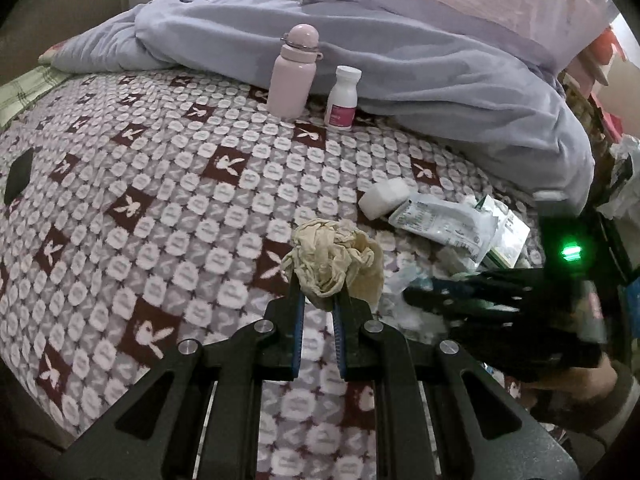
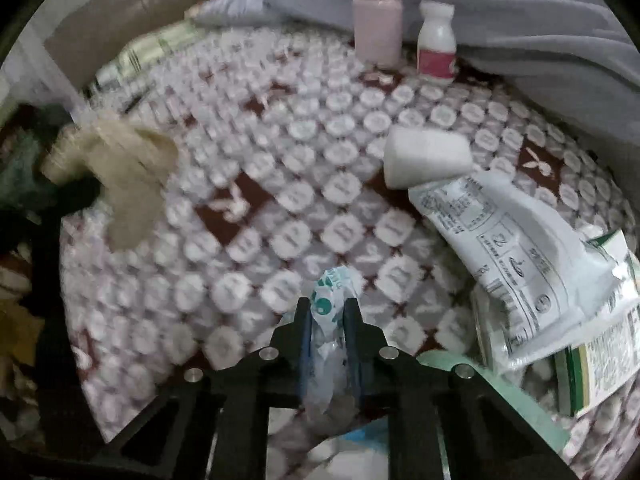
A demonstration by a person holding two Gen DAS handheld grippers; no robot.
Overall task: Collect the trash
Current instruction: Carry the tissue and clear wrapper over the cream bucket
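Patterned bedspread (image 1: 168,216) bears bottles (image 1: 291,72); wrappers (image 1: 444,220).

We see both views dim and flat, with soft indoor light and weak shadows. The fisheye bends the bedspread (image 1: 168,208) into a dome and blackens the corners. The left view is mostly sharp, though the right gripper (image 1: 500,304) smears at its edge beside a glaring green light (image 1: 571,251). The right view is blurred throughout, the tissue (image 2: 116,176) worst.

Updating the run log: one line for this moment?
left gripper: shut on crumpled tissue | right gripper: shut on plastic wrapper | left on bed: foam block, packets
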